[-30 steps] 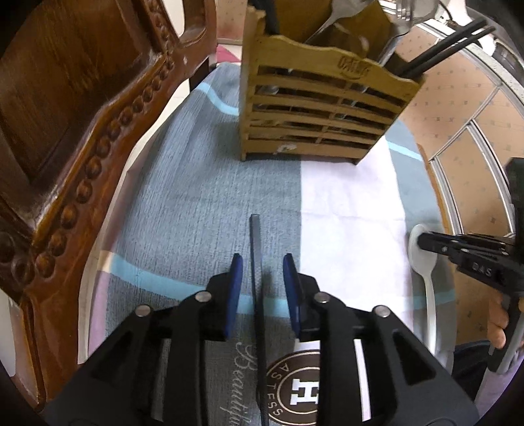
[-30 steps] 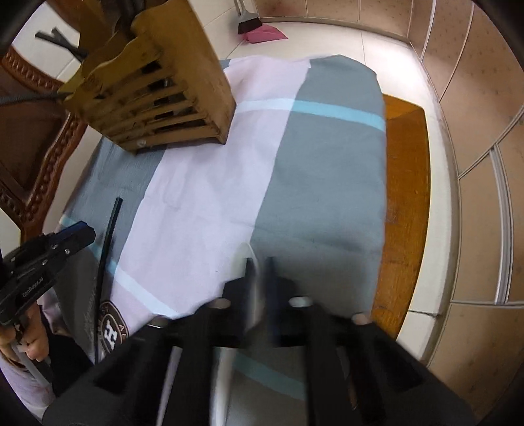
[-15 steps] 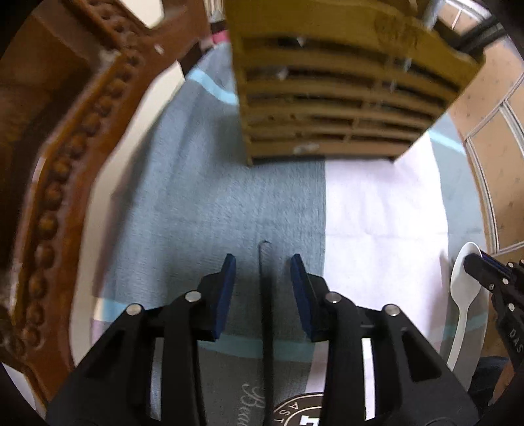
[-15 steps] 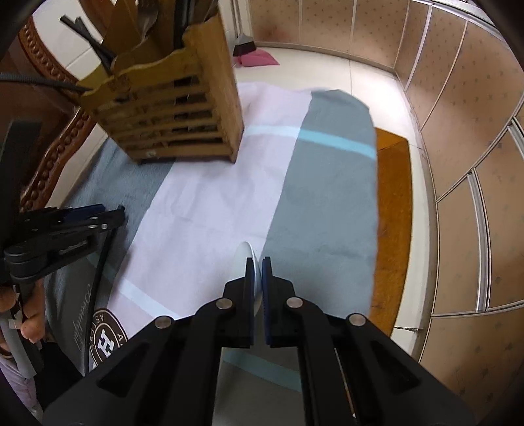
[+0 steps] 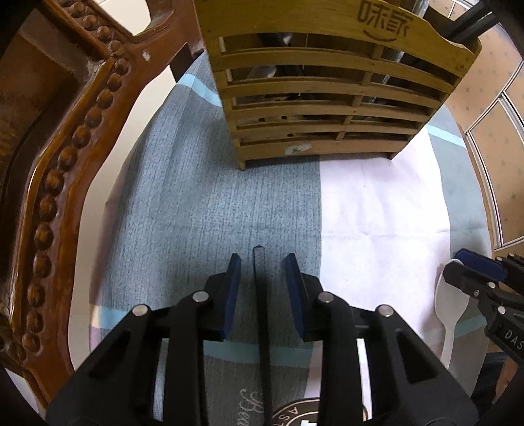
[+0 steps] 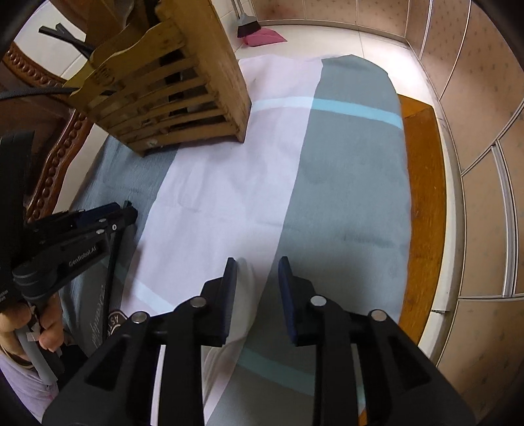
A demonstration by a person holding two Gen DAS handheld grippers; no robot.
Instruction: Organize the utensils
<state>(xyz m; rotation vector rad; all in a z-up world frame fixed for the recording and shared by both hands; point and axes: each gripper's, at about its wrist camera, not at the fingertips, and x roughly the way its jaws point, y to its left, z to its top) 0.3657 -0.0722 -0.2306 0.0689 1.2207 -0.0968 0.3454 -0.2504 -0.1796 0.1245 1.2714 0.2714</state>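
right tongs (image 6: pixel 257 272) now opening over white spoon (image 5: pixel 453 314).

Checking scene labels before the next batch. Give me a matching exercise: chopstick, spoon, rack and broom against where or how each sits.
Things:
1. chopstick
2. spoon
3. rack
4. broom

Places and states:
A. wooden, standing upright at the far end of the cloth, with utensils in it
B. down on the floor
C. black, lying flat on the blue-grey stripe of the cloth
D. white, lying flat near the right side of the cloth

Pairs: 1-C, 2-D, 3-A, 4-B
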